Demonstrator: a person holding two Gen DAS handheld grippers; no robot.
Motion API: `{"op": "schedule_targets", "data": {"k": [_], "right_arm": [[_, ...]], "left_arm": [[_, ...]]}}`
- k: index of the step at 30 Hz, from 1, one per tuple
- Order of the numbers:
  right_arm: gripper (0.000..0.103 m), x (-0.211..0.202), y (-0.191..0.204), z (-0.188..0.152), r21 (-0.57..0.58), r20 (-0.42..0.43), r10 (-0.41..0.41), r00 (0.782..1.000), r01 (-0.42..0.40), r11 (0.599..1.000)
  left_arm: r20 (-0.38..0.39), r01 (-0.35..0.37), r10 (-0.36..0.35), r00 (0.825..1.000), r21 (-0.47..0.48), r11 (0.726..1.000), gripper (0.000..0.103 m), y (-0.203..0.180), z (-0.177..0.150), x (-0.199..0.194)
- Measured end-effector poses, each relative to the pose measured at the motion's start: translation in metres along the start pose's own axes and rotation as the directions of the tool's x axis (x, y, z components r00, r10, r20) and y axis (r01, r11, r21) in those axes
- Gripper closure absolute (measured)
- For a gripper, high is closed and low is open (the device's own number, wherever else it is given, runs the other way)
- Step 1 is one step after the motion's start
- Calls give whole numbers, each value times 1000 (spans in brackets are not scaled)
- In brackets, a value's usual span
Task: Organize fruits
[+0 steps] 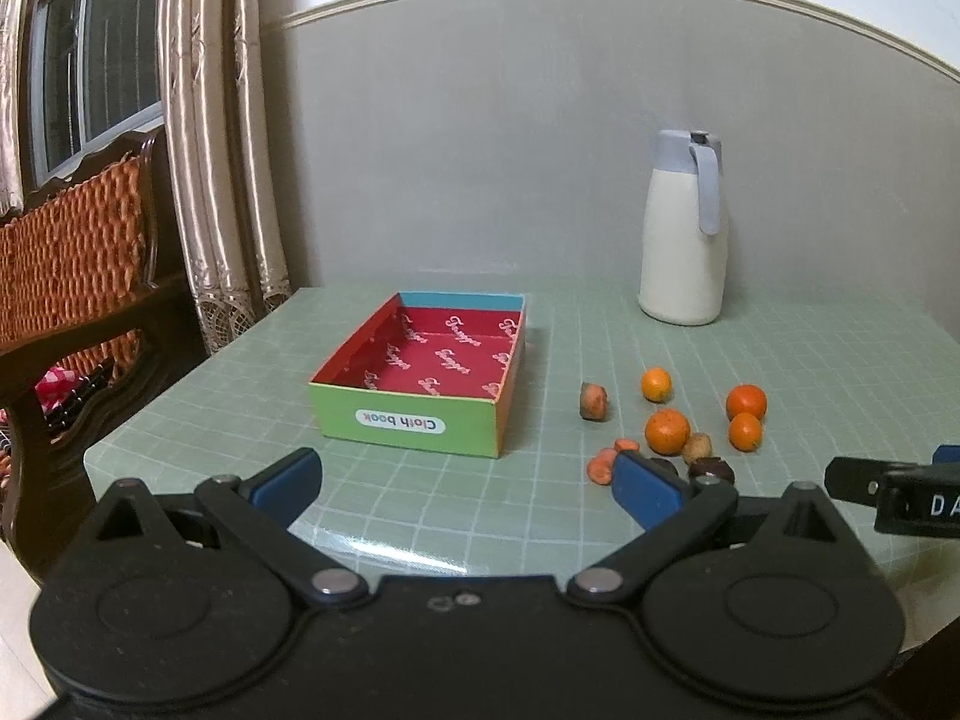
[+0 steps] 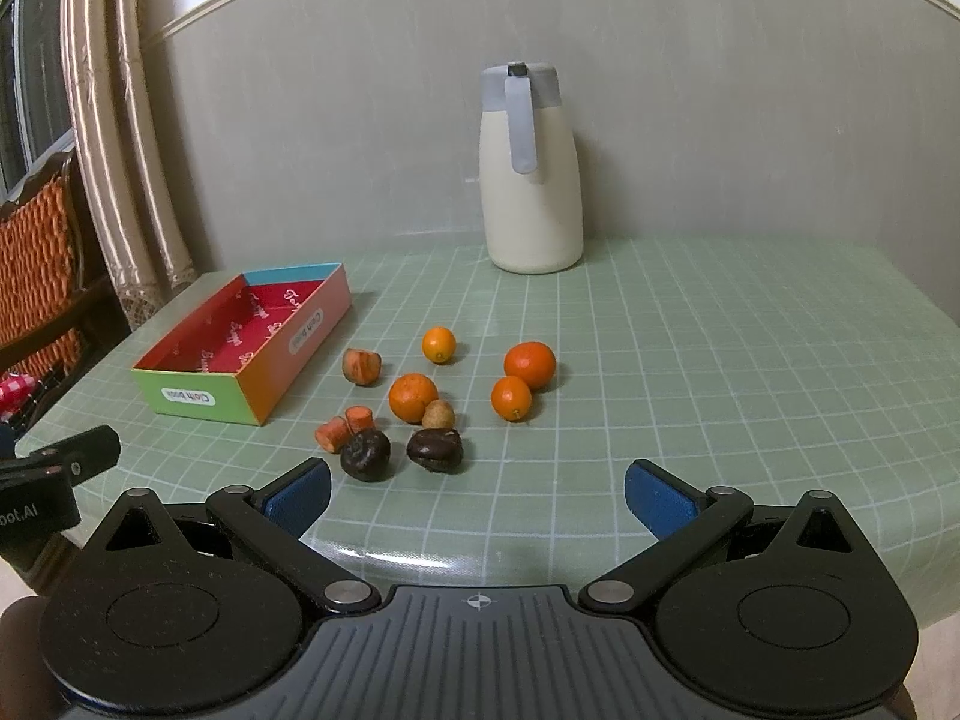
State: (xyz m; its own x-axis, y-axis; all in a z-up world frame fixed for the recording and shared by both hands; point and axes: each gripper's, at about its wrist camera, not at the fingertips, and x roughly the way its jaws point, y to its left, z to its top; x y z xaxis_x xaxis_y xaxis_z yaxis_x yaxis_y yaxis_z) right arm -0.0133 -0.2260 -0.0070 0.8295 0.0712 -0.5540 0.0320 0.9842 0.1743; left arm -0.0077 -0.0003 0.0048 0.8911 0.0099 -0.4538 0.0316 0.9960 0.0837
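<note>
A shallow cardboard box point(image 1: 414, 423) point(image 2: 198, 399) with a red lining stands empty on the green grid table. To its right lies a cluster of fruit: several oranges, the nearest point(image 2: 413, 397) point(image 1: 667, 431), a small tan fruit point(image 2: 438, 415), two dark brown fruits point(image 2: 366, 456) point(image 2: 435, 450), and three carrot pieces point(image 2: 362, 365) point(image 2: 333, 433) point(image 2: 360, 417). My left gripper point(image 1: 465, 489) is open over the table's near edge, in front of the box. Also open, my right gripper point(image 2: 478, 498) hovers just short of the dark fruits. Neither holds anything.
A white thermos jug point(image 2: 531, 180) point(image 1: 684, 240) with a grey lid stands at the back by the wall. A wooden chair with an orange woven back point(image 1: 72, 252) and curtains point(image 1: 222, 138) are left of the table. The table's near edge point(image 2: 420, 558) lies just ahead of both grippers.
</note>
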Motion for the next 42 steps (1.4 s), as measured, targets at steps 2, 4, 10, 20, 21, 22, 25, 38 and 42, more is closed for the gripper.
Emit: {"op": "schedule_targets", "data": {"k": [2, 4, 10, 20, 21, 22, 25, 38, 42], "right_arm": [[0, 0, 0, 0, -2, -1, 1, 1000, -1, 1000], [0, 0, 0, 0, -2, -2, 2, 1000, -2, 1000], [0, 1, 1, 0, -3, -4, 2, 1000, -2, 1000], [0, 3, -1, 1, 0, -3, 0, 1000, 0, 1000], [0, 3, -1, 1, 1, -3, 0, 1000, 0, 1000], [0, 3, -1, 1, 1, -4, 0, 1000, 0, 1000], [0, 4, -1, 2, 2, -3, 1, 1000, -1, 1000], [0, 16, -16, -2, 20, 3, -31, 1000, 31, 999], [0, 24, -31, -6, 50, 18, -58, 998, 57, 997]], "left_arm": [[4, -3, 3, 1000, -3, 1000, 6, 0, 1, -1], [4, -1, 1, 1000, -1, 1000, 6, 0, 1, 0], [2, -2, 2, 1000, 3, 1000, 6, 0, 1, 0], [0, -1, 1, 1000, 15, 1000, 6, -3, 1, 2], [-1, 0, 0, 1000, 15, 1000, 6, -3, 1, 2], [-1, 1, -1, 1000, 15, 1000, 6, -3, 1, 2], [0, 2, -2, 1000, 17, 1000, 6, -3, 2, 3], [-8, 28, -27, 1000, 152, 988, 6, -21, 0, 25], [-15, 68, -66, 998, 235, 970, 7, -38, -4, 42]]}}
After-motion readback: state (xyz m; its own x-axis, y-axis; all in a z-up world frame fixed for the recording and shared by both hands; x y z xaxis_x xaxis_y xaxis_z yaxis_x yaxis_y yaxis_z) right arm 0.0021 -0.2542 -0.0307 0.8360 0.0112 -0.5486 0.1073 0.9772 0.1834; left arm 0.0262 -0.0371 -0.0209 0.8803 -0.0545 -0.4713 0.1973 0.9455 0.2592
